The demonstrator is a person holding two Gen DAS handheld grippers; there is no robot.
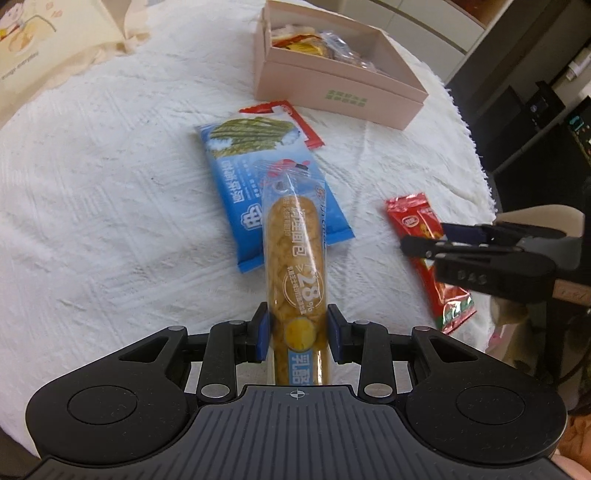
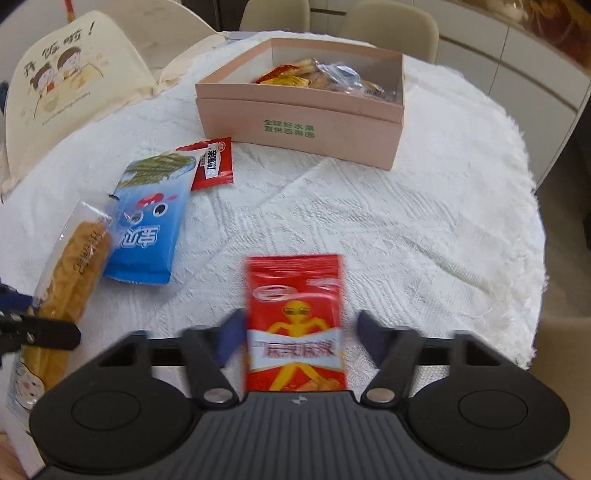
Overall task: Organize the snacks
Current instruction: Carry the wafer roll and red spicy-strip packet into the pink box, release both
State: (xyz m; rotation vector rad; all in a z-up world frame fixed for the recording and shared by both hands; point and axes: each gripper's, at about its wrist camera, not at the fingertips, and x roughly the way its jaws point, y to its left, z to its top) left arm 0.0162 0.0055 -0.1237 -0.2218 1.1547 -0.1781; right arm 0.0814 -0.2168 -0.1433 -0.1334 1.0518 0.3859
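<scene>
My left gripper [image 1: 298, 315] is shut on a long bread stick in a clear wrapper [image 1: 295, 258], held above the white tablecloth; the bread [image 2: 74, 273] and the left fingers [image 2: 40, 334] show at the left edge of the right wrist view. A red snack packet [image 2: 295, 321] with a yellow figure lies between the jaws of my right gripper [image 2: 301, 325]. The left pad touches the packet and the right pad stands a little off it. From the left wrist view, the right gripper [image 1: 424, 240] hovers over this red packet [image 1: 448, 299], near the table's right edge.
A pink cardboard box [image 2: 295, 122] holding several wrapped snacks stands at the back of the round table. A blue seaweed-snack packet [image 2: 147, 236] and a small red-and-white packet [image 2: 214, 164] lie to the left. A cream tote bag [image 2: 74, 74] sits far left; chairs [image 2: 388, 22] stand behind.
</scene>
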